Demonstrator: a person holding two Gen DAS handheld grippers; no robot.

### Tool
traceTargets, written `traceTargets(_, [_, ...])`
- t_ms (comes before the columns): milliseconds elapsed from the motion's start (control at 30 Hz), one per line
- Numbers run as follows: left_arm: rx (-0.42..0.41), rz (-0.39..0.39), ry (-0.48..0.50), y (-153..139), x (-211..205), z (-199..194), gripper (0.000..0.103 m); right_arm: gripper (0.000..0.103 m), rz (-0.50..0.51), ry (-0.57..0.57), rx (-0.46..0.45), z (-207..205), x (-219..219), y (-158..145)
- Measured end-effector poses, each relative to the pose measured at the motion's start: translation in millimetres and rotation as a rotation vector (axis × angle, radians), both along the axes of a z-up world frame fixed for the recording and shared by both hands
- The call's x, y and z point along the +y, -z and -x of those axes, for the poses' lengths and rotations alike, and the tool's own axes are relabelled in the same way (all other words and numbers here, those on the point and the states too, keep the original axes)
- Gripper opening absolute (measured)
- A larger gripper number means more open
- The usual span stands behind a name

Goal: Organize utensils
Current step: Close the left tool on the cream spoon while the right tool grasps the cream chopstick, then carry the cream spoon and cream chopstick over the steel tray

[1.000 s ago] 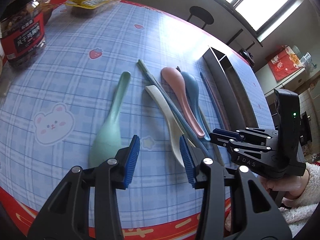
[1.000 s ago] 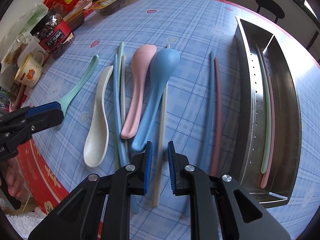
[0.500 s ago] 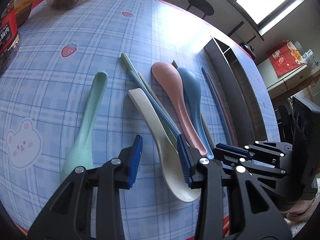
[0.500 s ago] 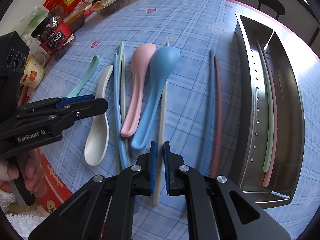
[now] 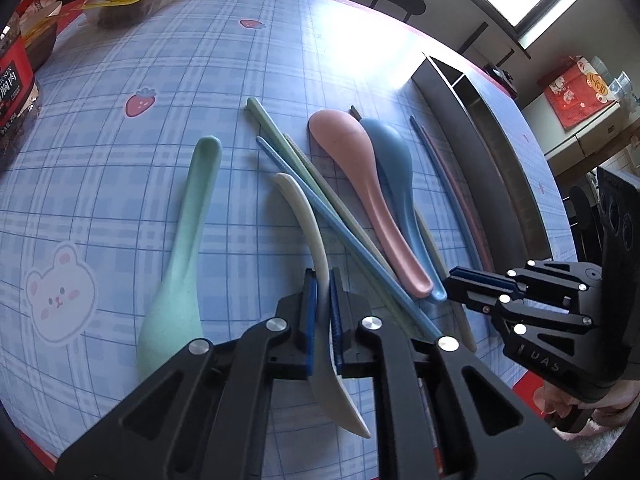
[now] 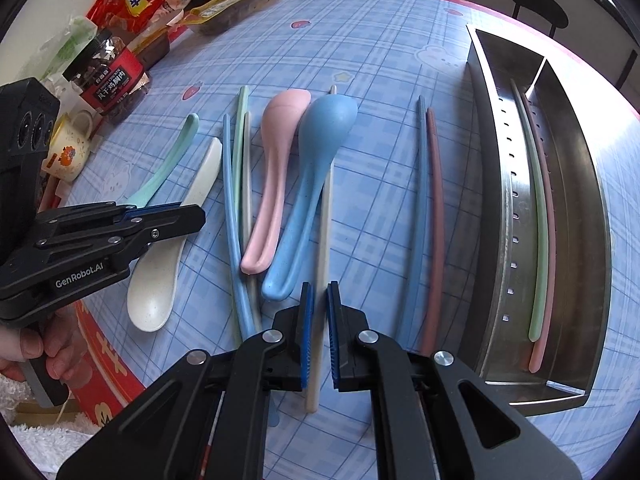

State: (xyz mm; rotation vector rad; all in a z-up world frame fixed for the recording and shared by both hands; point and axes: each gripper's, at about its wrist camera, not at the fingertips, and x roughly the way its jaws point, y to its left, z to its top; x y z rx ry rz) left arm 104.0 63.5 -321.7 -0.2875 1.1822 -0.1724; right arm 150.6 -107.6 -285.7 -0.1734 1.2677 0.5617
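utensils [image 6: 280, 184] crowded — tablecloth [image 6: 380, 60] beyond free

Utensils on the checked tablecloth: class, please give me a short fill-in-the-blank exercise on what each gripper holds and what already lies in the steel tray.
1. The left gripper is shut on the handle of the ____ spoon.
2. The right gripper is shut on a cream ____.
3. The steel tray already holds ____ chopsticks.
4. The pink spoon lies bowl-down right beside the ____ spoon.

Missing words: cream; chopstick; two; blue
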Motion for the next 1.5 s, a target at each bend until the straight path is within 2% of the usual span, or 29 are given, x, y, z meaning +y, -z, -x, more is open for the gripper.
traceTargets(100, [0.007, -0.012, -0.002, 0.4, 4.5, 8.0, 0.011, 0.008, 0.007, -0.001, -0.004, 0.3, 0.7, 0.1])
traceTargets(467, [0.003, 0.066, -0.072, 6.3, 21.0, 27.0, 0.012, 0.008, 0.039, -0.009, -0.023, 2.2, 6.9, 0.4])
traceTargets(633, [-0.011, 0.041, -0.077, 5.8, 17.8, 28.9, 0.012, 0.007, 0.029, 0.017, -0.023, 2.9, 6.6, 0.8])
traceTargets(867, [0.018, 0.053, -0.096, 5.5, 19.1, 25.6, 0.011, 0.007, 0.008, 0.072, -0.035, 7.1, -2.7, -9.2])
traceTargets(967, [0.018, 0.021, -0.072, 2.2, 13.3, 26.5, 0.011, 0.007, -0.006, 0.095, -0.064, 9.0, -9.6, -20.2])
traceTargets(1233, [-0.023, 0.074, -0.104, -16.3, 17.4, 40.3, 0.011, 0.006, -0.054, 0.189, -0.093, 15.5, -38.1, -41.0])
traceTargets(1500, [-0.063, 0.121, -0.130, -36.8, 23.0, 56.8, 0.011, 0.007, -0.112, 0.208, -0.127, 26.9, -48.4, -56.2])
